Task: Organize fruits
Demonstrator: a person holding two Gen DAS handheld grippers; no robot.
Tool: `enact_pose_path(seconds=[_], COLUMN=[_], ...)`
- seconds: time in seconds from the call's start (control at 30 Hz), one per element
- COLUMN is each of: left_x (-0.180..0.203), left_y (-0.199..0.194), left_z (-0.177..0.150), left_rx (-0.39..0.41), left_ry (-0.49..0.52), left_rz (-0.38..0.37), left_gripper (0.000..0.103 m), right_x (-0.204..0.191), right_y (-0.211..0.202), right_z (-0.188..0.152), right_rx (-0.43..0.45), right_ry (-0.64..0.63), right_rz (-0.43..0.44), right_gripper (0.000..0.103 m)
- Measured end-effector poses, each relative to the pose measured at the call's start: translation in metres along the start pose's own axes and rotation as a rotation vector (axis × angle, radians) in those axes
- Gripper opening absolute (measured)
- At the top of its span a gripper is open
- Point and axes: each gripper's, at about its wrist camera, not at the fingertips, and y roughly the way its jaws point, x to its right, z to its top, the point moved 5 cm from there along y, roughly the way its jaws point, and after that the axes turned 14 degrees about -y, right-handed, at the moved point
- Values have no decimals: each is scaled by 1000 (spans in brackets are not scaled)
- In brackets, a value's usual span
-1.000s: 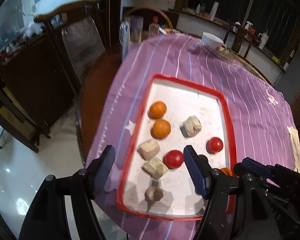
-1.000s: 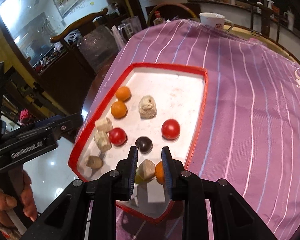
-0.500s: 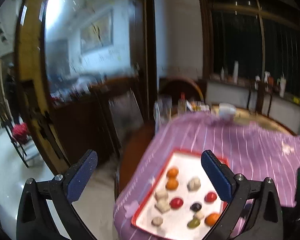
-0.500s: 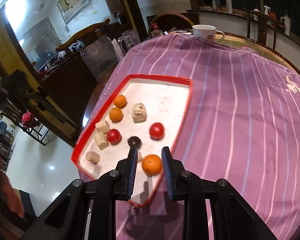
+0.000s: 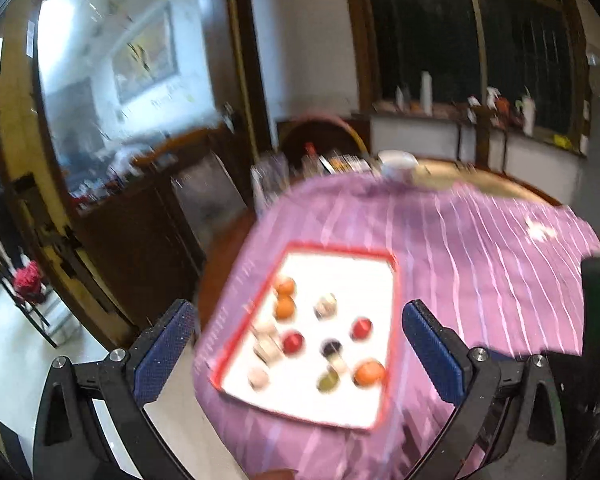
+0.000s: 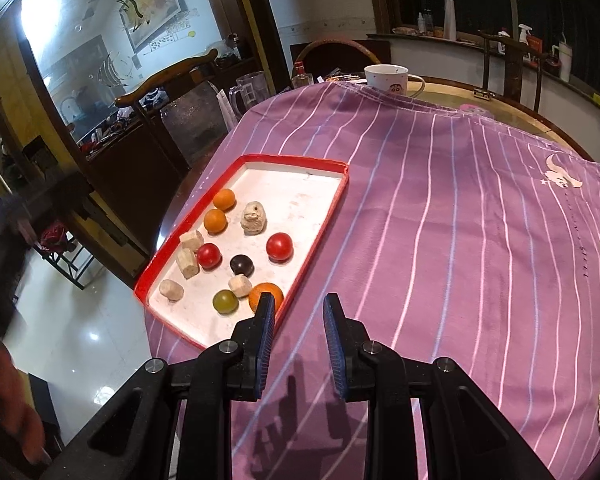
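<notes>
Left wrist view, blurred, left gripper (image 5: 298, 334) fingers spread wide, empty, above red-rimmed tray (image 5: 396, 300) of fruits, right wrist view, right gripper (image 6: 299, 312) fingers apart, empty, over purple cloth (image 6: 440, 220), orange (image 6: 266, 293) in tray's near corner.

The tray (image 6: 204, 216) has a red rim and a white, lightly speckled floor. On it lie three orange fruits (image 6: 215, 221), two red ones (image 6: 279, 246), a dark purple one (image 6: 242, 265), a yellow-green one (image 6: 225, 301) and beige chunks (image 6: 253, 219). The tablecloth (image 6: 440, 216) is purple with thin pale stripes. Both grippers carry blue pads (image 6: 266, 344) on black frames.
</notes>
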Motion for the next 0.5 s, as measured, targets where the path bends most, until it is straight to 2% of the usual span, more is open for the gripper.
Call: enact_pose_path(seconds=[0.13,0.5], left_x=[4,-11], left_y=[7,16], left_z=[-18,-32], left_rx=[-70,-156], left_ry=[22,-25], left_rz=[-3,-5], left_gripper=[103,103], right_x=[2,-7], right_y=[-1,2], right_z=[-5,-8], right_rx=[-9,-26], right_ry=[2,-17], right_rz=[-11,-34], right_gripper=[28,28])
